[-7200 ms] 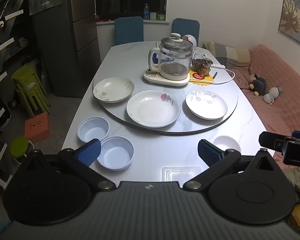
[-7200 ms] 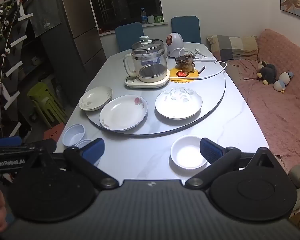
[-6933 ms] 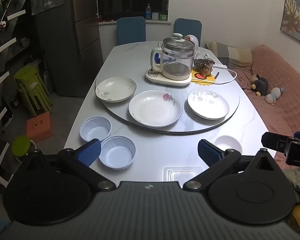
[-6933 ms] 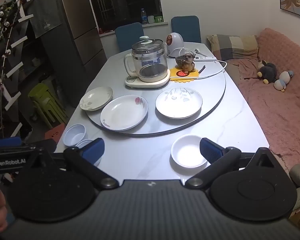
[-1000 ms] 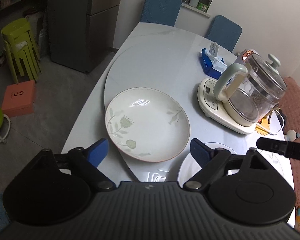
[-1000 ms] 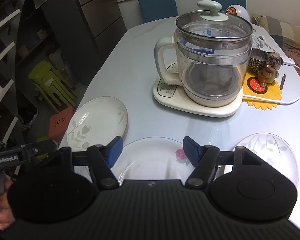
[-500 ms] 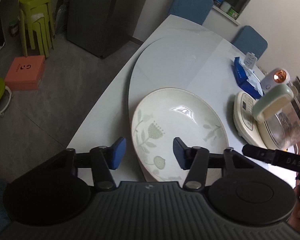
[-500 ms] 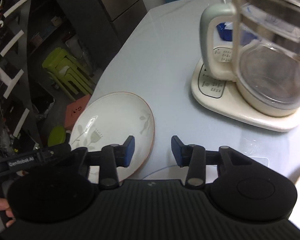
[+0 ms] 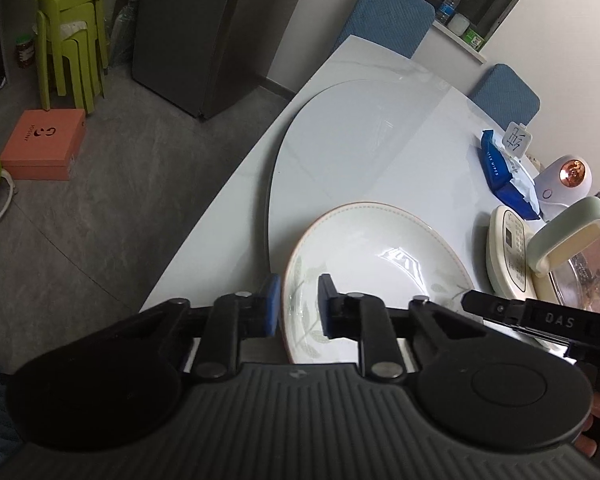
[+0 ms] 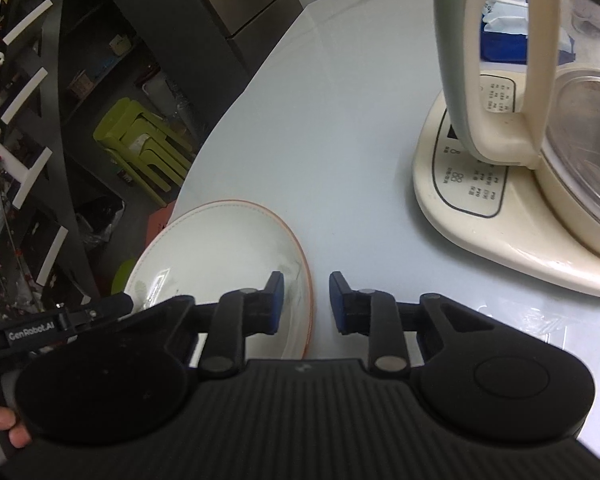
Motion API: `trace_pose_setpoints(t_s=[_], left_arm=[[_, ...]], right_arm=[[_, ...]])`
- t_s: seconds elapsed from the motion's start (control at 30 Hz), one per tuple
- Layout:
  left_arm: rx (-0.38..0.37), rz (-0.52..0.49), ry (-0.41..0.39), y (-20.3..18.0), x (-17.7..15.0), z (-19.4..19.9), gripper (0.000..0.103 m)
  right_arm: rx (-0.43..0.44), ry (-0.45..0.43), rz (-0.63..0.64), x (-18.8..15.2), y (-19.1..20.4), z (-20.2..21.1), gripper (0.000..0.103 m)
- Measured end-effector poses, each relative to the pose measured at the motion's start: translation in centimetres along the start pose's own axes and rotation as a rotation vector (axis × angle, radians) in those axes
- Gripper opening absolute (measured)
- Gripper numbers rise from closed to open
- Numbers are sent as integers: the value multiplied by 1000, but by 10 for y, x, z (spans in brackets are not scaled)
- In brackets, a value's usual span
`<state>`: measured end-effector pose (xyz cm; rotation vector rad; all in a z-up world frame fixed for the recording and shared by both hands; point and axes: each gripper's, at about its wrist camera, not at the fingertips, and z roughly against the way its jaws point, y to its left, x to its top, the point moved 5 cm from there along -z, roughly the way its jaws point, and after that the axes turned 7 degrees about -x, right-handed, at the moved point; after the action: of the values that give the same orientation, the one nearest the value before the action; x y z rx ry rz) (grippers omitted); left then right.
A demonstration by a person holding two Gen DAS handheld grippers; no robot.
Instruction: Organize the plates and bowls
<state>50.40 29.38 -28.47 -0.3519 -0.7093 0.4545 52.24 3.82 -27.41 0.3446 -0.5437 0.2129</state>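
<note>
At the leaf plate (image 9: 380,264): left gripper (image 9: 298,304) and right gripper (image 10: 306,300) narrowed from wide, both straddling opposite rims, not yet clamped; 2-handed lift likely next.

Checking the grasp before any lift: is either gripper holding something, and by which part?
Both grippers straddle the leaf-patterned plate at opposite rim edges: left gripper, right gripper. Gaps remain, so firm clamping cannot be told.

left claw (image 9: 298,302) jaws narrowed, small gap; right claw (image 10: 306,300) likewise, part-closed, low.
</note>
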Motion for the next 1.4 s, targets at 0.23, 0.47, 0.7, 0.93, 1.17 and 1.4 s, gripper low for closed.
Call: trace_pose_setpoints(t_s=[0.23,0.47,0.7,0.93,1.17,1.4], left_arm=[[-33,26,-1,8,0,-5,19],[-57,57,28,13,0,-7,19],[-60,31,59,11,3,-7,19],[-46,2,77,6,5,-2,19],[-91,15,82,6,9,7,19],[-135,4,89,-3,13,16,19]], right_arm=[[45,9,-16,1,-2,-12,16],[99,15,0,2,-3,-14,16],[113,22,34,-1,-8,-8,17],[120,14,62,-2,-5,1,17],[125,-5,77,4,-5,8,17],[128,-33,50,5,-11,22,17]])
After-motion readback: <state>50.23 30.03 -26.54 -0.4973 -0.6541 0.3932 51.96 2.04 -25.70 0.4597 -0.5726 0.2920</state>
